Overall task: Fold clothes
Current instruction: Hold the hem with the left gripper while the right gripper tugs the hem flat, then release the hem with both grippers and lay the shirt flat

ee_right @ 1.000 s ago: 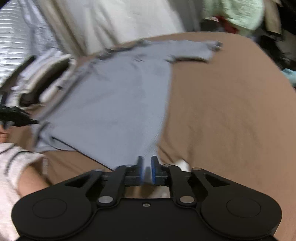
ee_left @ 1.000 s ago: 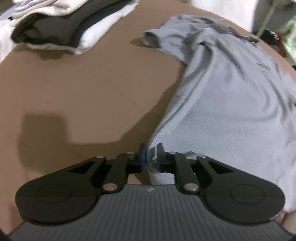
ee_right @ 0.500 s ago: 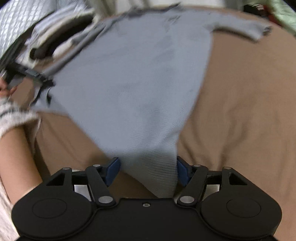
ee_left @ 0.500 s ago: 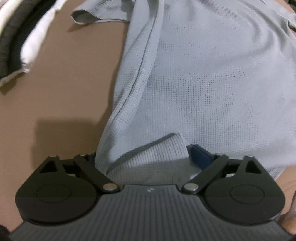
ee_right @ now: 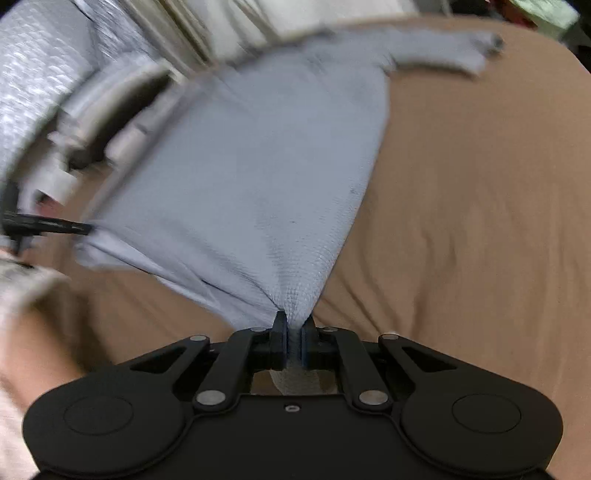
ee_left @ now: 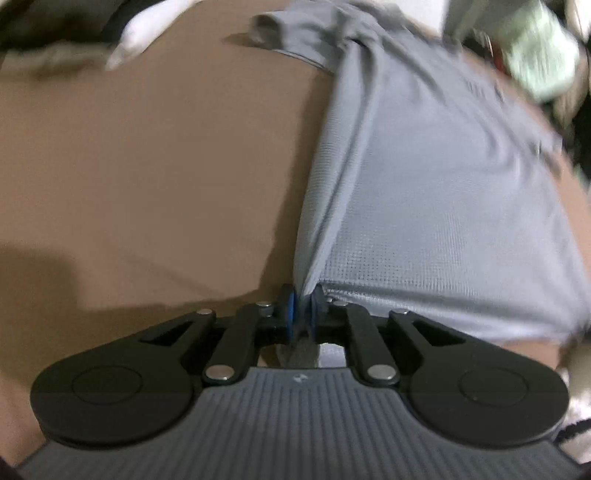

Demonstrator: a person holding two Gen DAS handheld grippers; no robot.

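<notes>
A stack of folded clothes, white and dark, was seen at the far left of the brown surface, close to the shirt's left sleeve. In the right wrist view the stack lay just beside the shirt's left edge, partly blurred. A quilted grey cover and pale curtains were seen beyond it. Green and dark items were piled past the far right edge; their kind could not be told.

The grey shirt was spread on the brown surface, its long axis running away from the tongs, hem near and collar far. The right sleeve pointed out to the right near the far edge. Both hem corners were lifted off the surface and the hem was pulled taut between them.

The left tongs were clamped on the shirt's near left corner, cloth bunched between the blue pads. The right tongs were clamped on the near right corner. The left tongs were also seen in the right wrist view, at the far left.

Bare brown surface was left open to the right of the shirt and to its left, before the stack.
</notes>
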